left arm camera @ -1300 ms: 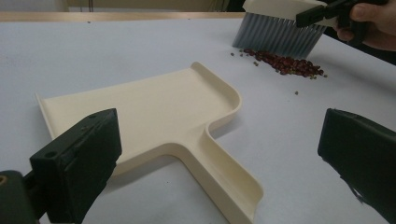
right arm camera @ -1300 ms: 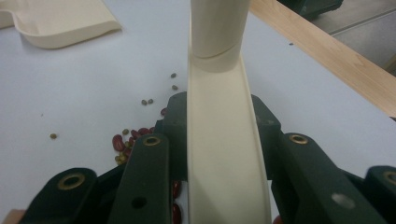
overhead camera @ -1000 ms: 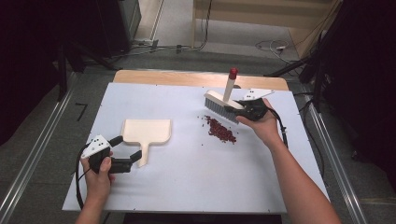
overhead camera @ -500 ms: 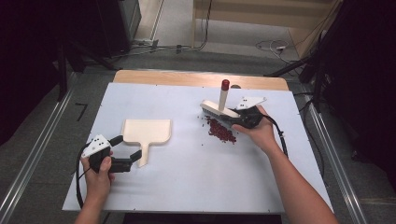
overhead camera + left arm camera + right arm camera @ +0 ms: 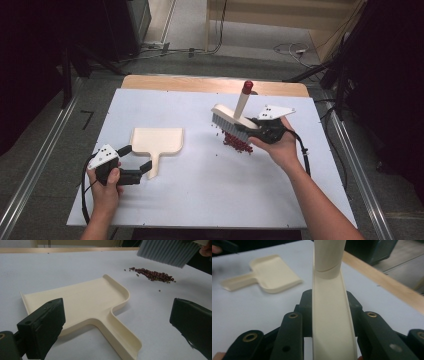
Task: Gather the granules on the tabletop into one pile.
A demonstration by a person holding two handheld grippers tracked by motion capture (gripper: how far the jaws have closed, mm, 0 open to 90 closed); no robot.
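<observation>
On white bench [image 5: 200,200]: right tongs [image 5: 257,129] clamp cream brush with red-tipped handle [image 5: 235,117] over dark red bean pile [image 5: 237,143]; left tongs [image 5: 135,161] gape wide beside cream plastic dustpan [image 5: 156,141].

The left claw [image 5: 117,325] gapes wide over the white bench [image 5: 50,267], straddling the cream dustpan [image 5: 82,305] handle. Beyond, red beans [image 5: 153,275] lie under grey brush bristles [image 5: 167,251].

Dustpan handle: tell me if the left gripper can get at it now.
Probably yes. The left gripper is open, its jaws either side of the dustpan handle's end, with only bare table around it.
</observation>
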